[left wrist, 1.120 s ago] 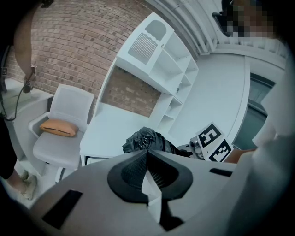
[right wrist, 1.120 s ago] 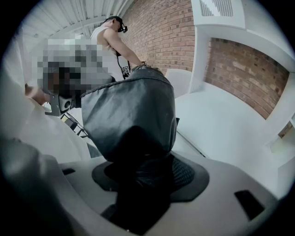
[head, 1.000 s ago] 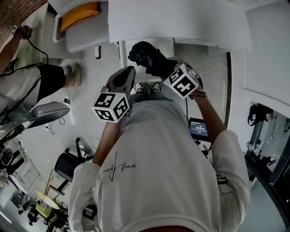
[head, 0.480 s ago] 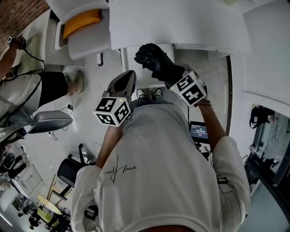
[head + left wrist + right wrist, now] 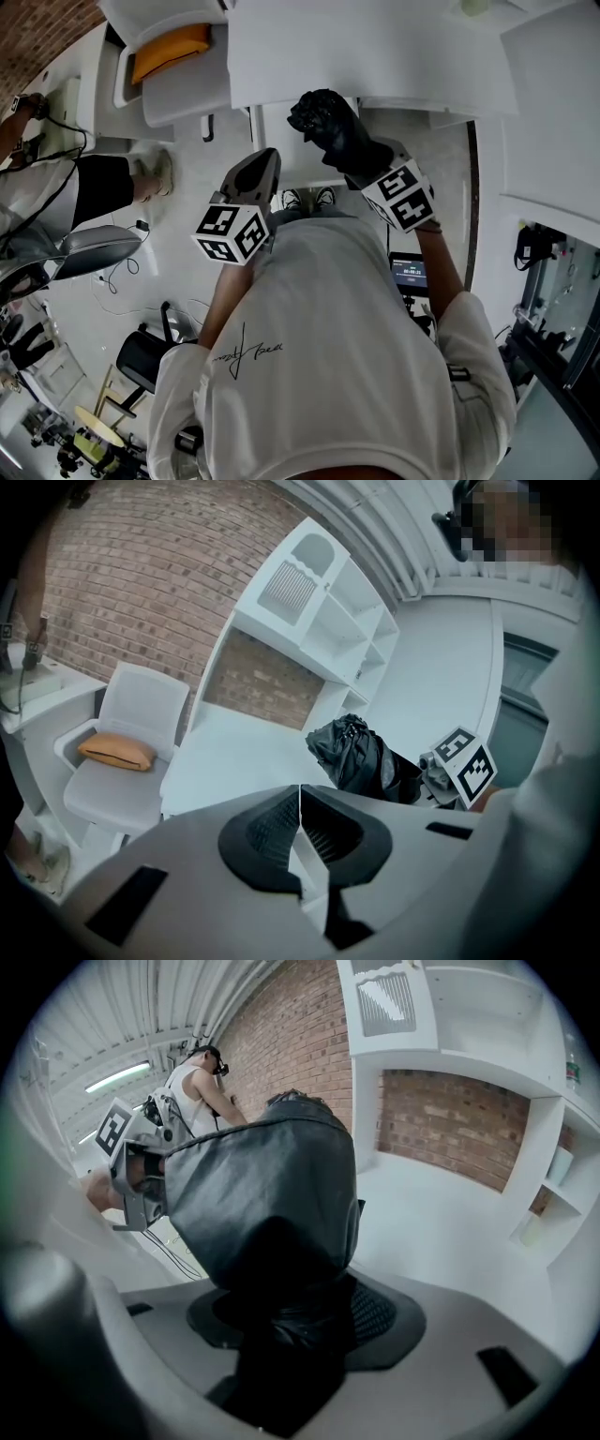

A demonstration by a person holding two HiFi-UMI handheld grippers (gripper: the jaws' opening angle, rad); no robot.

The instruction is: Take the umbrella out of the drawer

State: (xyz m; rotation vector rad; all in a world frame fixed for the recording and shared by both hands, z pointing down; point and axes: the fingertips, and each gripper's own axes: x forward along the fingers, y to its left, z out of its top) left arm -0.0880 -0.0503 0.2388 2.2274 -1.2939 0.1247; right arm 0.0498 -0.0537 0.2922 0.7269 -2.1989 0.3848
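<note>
Two grippers up in front of us, so going left to right; far left in the head view there's another person (image 5: 47,192) in a white top and dark shorts, and beyond them a white chair (image 5: 178,89) with an orange cushion (image 5: 169,42) on the seat. Next comes the left gripper (image 5: 268,157), marker cube facing up; in the left gripper view the left gripper (image 5: 300,829) has its two jaws pressed flat together with nothing between them, aimed toward the white table (image 5: 230,761) and the brick wall (image 5: 131,574) behind it. Just right of that is the folded black umbrella (image 5: 323,120), a crumpled bundle of fabric held up over the near edge of the table, clear of the tabletop as far as we can tell; the left gripper view catches the umbrella (image 5: 361,754) too, up in the air to the right of the closed jaws. The right gripper (image 5: 364,161) is what's holding it; in the right gripper view the right gripper (image 5: 298,1321) has its jaws clamped on the lower end of the umbrella (image 5: 267,1190), whose dark fabric fills most of the middle. Far right there's a white shelf unit (image 5: 469,1026) against the brick.
</note>
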